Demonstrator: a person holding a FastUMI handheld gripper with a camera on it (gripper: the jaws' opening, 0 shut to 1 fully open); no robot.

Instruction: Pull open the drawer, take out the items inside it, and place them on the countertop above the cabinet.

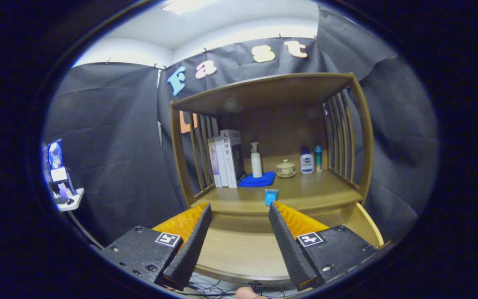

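Black creased cloth walls (110,137) hang on every side, with a white ceiling (222,20) and a bright light panel (185,6) above. A brown wooden shelf unit with slatted sides (347,137) stands against the cloth.

Wooden drawer (239,253) pulled open and bare inside, small blue item (271,196) on countertop (305,193) above

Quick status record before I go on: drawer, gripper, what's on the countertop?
drawer: pulled open, visible inside bare
gripper: open, holding nothing, fingers over the drawer
blue item: on countertop's front edge, just beyond the fingers
countertop: also holds books, pump bottle on blue cloth, lidded cup, two small bottles
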